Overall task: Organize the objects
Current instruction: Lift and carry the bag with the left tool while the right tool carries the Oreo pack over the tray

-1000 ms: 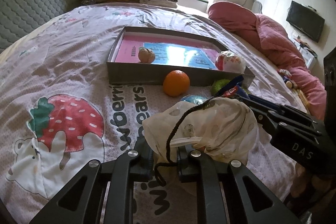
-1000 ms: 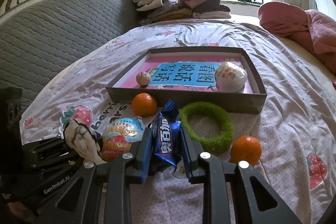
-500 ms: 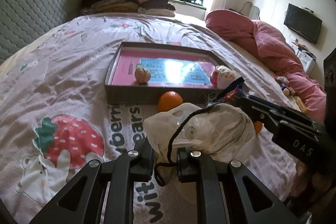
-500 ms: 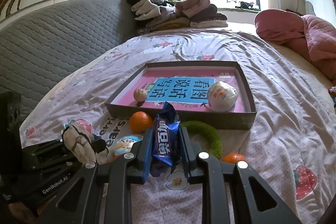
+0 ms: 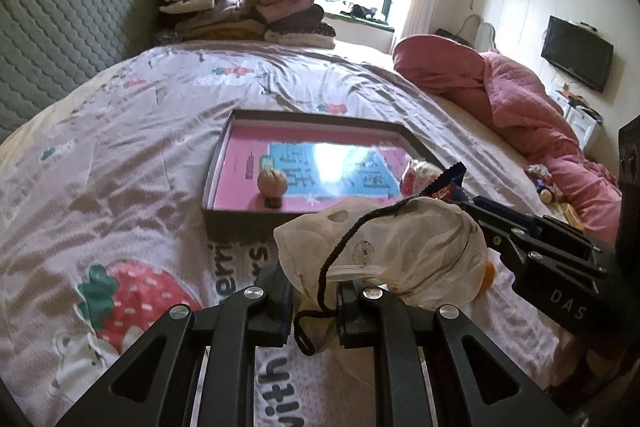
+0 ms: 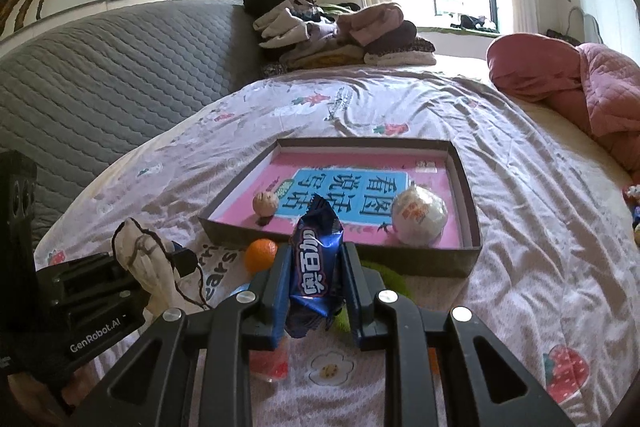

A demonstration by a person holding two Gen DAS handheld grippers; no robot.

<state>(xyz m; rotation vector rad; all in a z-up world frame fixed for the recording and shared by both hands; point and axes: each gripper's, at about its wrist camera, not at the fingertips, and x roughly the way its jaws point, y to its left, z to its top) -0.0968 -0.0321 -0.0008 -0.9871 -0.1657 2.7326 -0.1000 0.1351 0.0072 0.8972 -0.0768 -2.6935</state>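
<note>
Both loads have come up off the bed since a second ago: the left tongs (image 5: 312, 307) are clenched on the neck of a cream drawstring pouch (image 5: 384, 251), the right tongs (image 6: 316, 287) on a blue snack packet (image 6: 316, 263), and both now ride higher over the bedspread (image 5: 120, 187). That looks like the carry toward the shallow box (image 6: 460, 259) just ahead. The packet stands lengthwise between the pads, its crimped top pointing at the box. The pouch bulges forward, its cord trailing back.
</note>
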